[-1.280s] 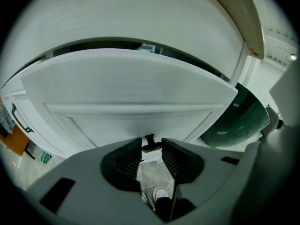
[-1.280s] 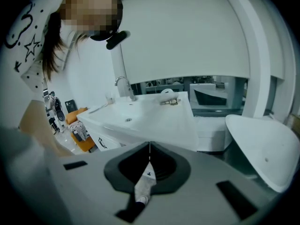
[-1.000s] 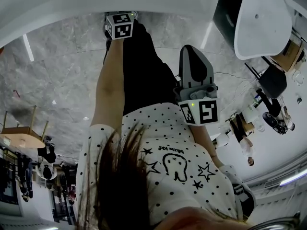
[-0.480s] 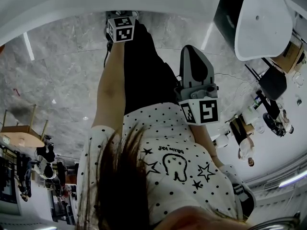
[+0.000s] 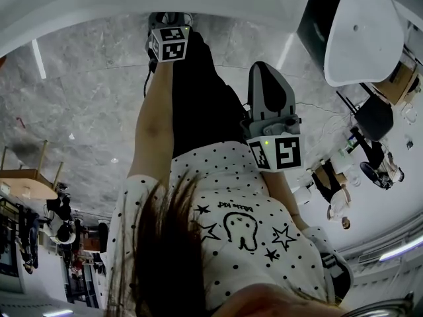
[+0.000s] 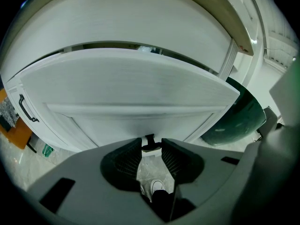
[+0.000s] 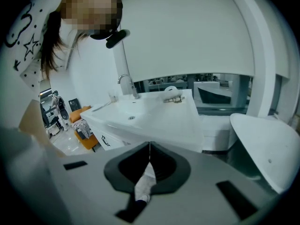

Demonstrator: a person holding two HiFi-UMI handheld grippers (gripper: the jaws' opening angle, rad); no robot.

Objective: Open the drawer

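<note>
The white drawer front [image 6: 131,88] fills the left gripper view, with a dark gap along its top edge. Its small black handle [image 6: 150,140] sits between the tips of my left gripper [image 6: 151,146], whose jaws are shut on it. In the head view only that gripper's marker cube [image 5: 173,43] shows, at the end of the outstretched left arm. My right gripper [image 5: 266,78] is held close to the body, away from the drawer; its jaws [image 7: 150,146] are shut together and hold nothing.
A cabinet door with a long black handle [image 6: 26,109] is left of the drawer. A white vanity top [image 7: 150,111] with a faucet [image 7: 125,81] lies ahead of the right gripper. A white bathtub [image 5: 363,25] stands at right, above a marble floor [image 5: 79,104].
The left gripper's marker cube has shifted slightly right and down in the head view. The right gripper has stayed where it was.
</note>
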